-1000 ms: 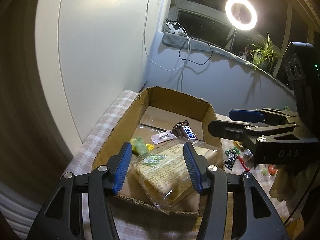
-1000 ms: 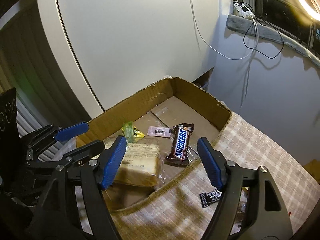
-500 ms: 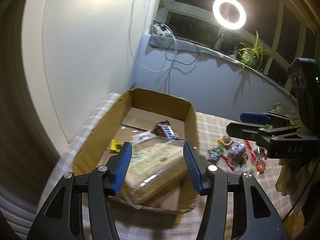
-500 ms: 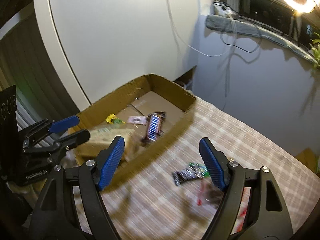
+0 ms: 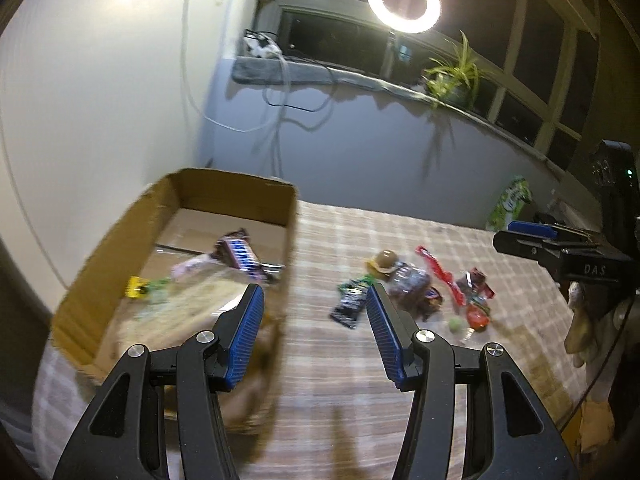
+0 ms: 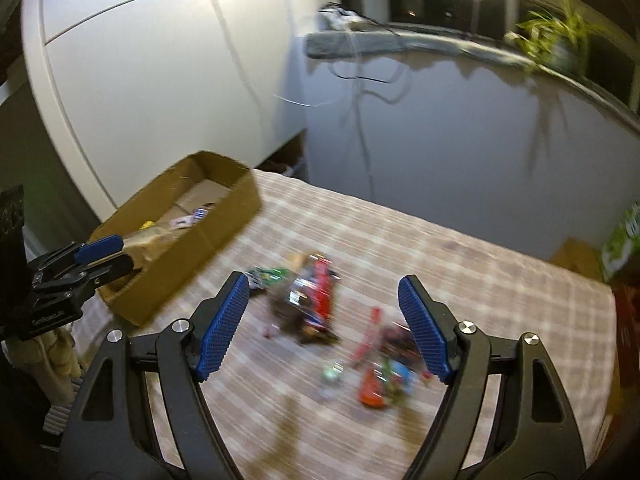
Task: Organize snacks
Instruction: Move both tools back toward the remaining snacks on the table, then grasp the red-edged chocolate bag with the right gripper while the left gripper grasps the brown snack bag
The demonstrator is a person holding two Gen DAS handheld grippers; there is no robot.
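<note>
Here the loose snacks (image 5: pixel 416 292) lie in a small heap on the checked tabletop (image 5: pixel 360 380), right of centre in the left wrist view and low in the middle of the right wrist view, blurred. A cardboard box (image 5: pixel 96 280) stands at the left, near the heap but apart from it, holding a wrapped bread pack (image 5: pixel 188 312), a chocolate bar (image 5: pixel 240 258) and a yellow candy (image 5: pixel 136 287). The left gripper (image 5: pixel 312 340) hangs over the box's right wall, jaws partly open and empty. The right gripper (image 6: pixel 324 324) hangs over the heap, jaws wide and empty. A ring light (image 5: pixel 403 1) glows at the top.
</note>
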